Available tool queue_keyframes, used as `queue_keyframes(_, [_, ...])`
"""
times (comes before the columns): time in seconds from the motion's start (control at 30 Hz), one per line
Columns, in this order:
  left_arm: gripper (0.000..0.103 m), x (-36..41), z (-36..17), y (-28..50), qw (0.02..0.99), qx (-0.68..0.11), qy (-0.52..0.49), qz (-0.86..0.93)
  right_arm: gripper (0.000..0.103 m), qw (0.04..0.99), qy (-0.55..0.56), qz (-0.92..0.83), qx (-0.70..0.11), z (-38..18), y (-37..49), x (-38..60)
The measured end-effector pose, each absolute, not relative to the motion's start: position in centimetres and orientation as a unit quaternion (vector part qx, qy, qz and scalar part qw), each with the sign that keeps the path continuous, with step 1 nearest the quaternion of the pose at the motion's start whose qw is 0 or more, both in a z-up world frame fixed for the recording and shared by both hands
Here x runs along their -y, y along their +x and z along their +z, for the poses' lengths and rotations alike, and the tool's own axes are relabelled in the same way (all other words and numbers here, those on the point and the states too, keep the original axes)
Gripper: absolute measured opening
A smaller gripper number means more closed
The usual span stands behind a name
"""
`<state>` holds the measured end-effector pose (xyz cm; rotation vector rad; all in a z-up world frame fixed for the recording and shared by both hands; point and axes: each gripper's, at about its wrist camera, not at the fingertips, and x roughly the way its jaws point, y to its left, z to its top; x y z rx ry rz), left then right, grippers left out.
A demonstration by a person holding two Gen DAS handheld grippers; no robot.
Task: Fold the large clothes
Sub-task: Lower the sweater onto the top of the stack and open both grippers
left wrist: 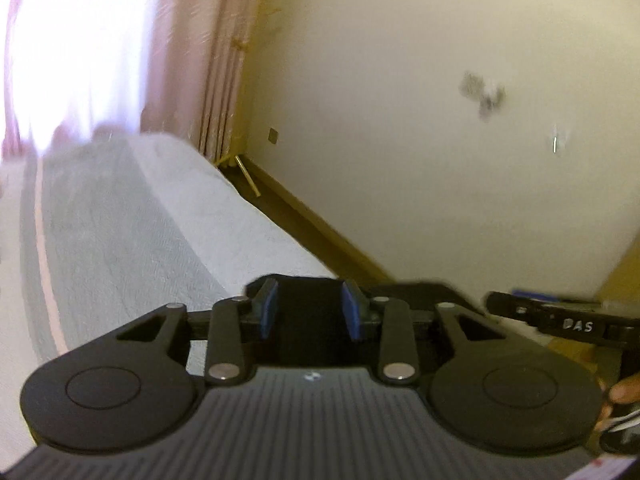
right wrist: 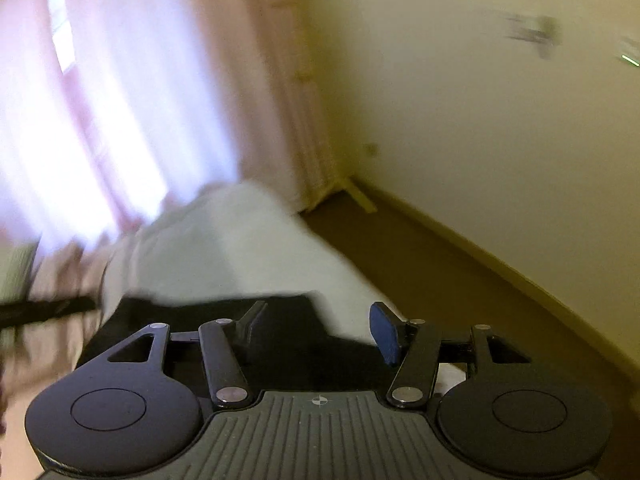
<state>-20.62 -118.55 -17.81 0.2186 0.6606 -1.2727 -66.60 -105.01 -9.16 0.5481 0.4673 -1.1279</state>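
Observation:
A black garment (right wrist: pixel 288 344) lies on a bed with a white cover (right wrist: pixel 240 240). In the left wrist view the same black garment (left wrist: pixel 416 291) fills the gap between the blue pads. My left gripper (left wrist: pixel 310 308) is partly closed, apparently shut on a thick bunch of that cloth. My right gripper (right wrist: pixel 320 324) stands wide open just above the garment, with nothing pinched between its fingers. The right wrist view is blurred by motion. Most of the garment is hidden under the grippers.
The white bed cover (left wrist: pixel 160 220) runs away to a pink curtain (left wrist: pixel 216 80) over a bright window. A strip of brown floor (left wrist: pixel 304 220) separates the bed from a cream wall (left wrist: pixel 400 120). A hand (left wrist: pixel 624 392) shows at the right edge.

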Motion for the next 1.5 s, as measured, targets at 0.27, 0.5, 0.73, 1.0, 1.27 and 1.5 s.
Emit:
queue_keyframes(0.27, [0.026,121.7,-22.0,-21.0,0.761,-0.332,0.144,-0.538,0.053,0.783,0.261,-0.51,-0.242,-11.4,-66.8,105.8])
queue_keyframes(0.5, [0.025,114.3,-16.3,-24.8,0.753,-0.301,0.118,-0.573,0.053,0.809,0.226,-0.496,-0.219,-8.7,-69.5,96.4])
queue_keyframes(0.73, [0.027,115.5,-22.7,-28.9,0.757,-0.305,0.199,-0.543,0.053,0.782,0.203,-0.5,-0.31,-15.8,-64.8,97.4])
queue_keyframes(1.0, [0.027,116.5,-21.5,-28.3,0.759,-0.32,0.198,-0.532,0.053,0.785,0.24,-0.497,-0.282,-12.7,-66.6,97.9])
queue_keyframes(1.27, [0.051,110.6,-17.2,-30.5,0.763,-0.348,0.206,-0.505,0.061,0.769,0.311,-0.499,-0.249,-8.6,-70.3,89.3])
queue_keyframes(1.5, [0.076,102.6,-15.0,-35.4,0.761,-0.343,0.241,-0.495,0.063,0.74,0.333,-0.51,-0.284,-6.5,-69.9,81.6])
